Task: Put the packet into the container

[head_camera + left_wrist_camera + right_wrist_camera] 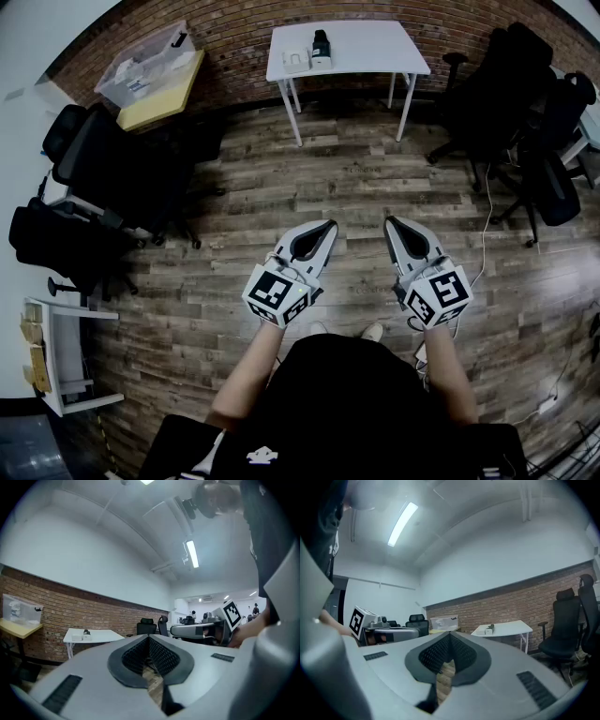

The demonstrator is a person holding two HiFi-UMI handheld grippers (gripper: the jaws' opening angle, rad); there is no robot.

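Note:
Far ahead stands a white table (375, 47) against the brick wall. On it lie a low white container (295, 59) and a small dark object (321, 44) right beside it; whether that is the packet I cannot tell. Both show small in the left gripper view, the table (101, 634), and in the right gripper view, the table (506, 628). My left gripper (327, 227) and right gripper (390, 223) are held level side by side over the wooden floor, well short of the table. Both are shut with nothing between the jaws, as seen at the left gripper (149, 637) and the right gripper (450, 633).
Black office chairs (108, 178) crowd the left, and more chairs (525, 112) stand at the right. A yellow table with a clear plastic bin (145, 64) is at the back left. A white shelf unit (66, 356) sits near left. A cable (487, 234) runs across the floor at right.

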